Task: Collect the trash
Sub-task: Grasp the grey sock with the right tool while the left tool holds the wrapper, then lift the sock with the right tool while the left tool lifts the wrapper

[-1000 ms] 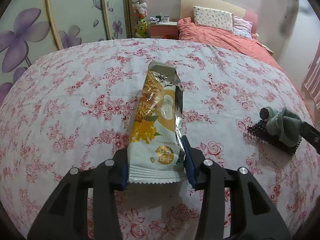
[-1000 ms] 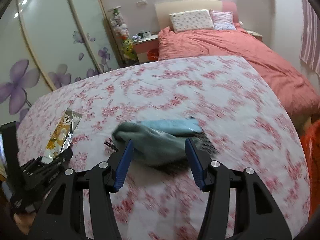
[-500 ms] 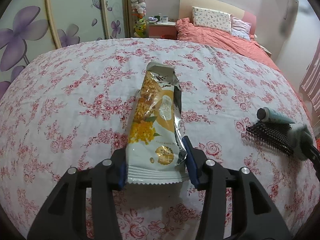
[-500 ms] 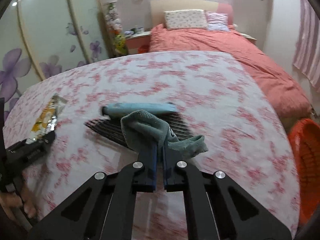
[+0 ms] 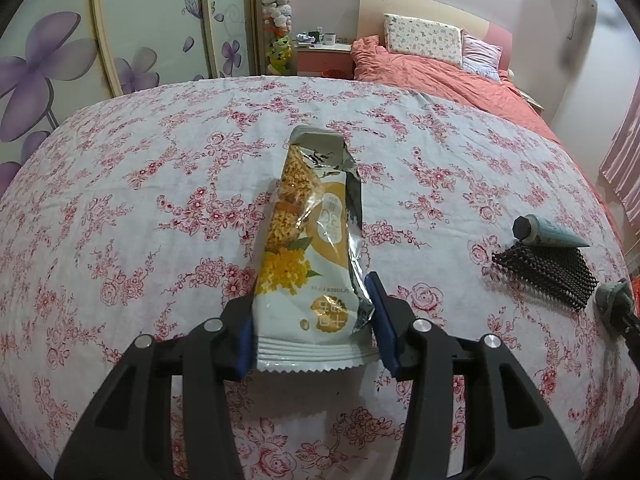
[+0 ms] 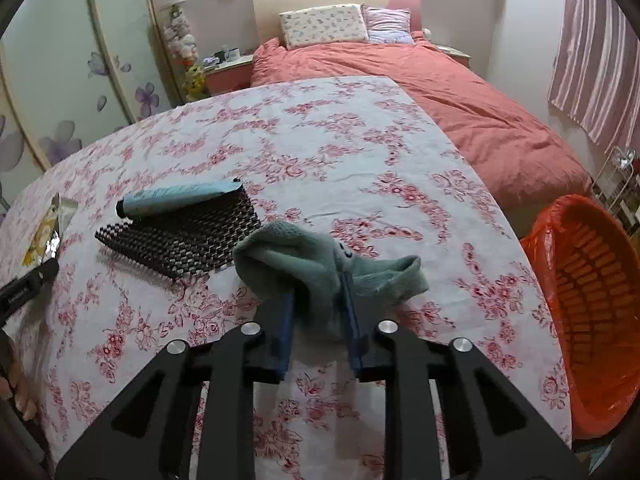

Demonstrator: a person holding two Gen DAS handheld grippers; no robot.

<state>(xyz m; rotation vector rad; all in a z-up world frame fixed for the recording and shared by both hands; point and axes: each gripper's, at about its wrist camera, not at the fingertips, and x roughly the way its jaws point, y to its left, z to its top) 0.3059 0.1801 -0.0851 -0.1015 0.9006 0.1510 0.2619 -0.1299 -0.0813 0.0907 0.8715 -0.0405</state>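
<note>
An opened yellow-and-white snack wrapper (image 5: 316, 216) stands tilted off the floral tablecloth (image 5: 120, 208), and my left gripper (image 5: 308, 300) is shut on its lower end with a blue pad against each side. In the right wrist view the wrapper (image 6: 46, 232) shows at the far left above the left gripper (image 6: 28, 284). My right gripper (image 6: 318, 292) has a grey-green sock (image 6: 296, 252) bunched between its pads and draped over the tips. Its jaws are opening, and the sock still fills the gap.
A black woven mat (image 6: 184, 240) with a blue tube (image 6: 176, 200) on its far edge lies left of the sock. An orange basket (image 6: 588, 300) stands off the table's right edge. A bed with a salmon duvet (image 6: 460, 112) lies behind.
The right gripper shut on the sock, lifted it off the mat and carried it right, toward the basket side. Its jaws have since widened. The left gripper kept still with the wrapper.
</note>
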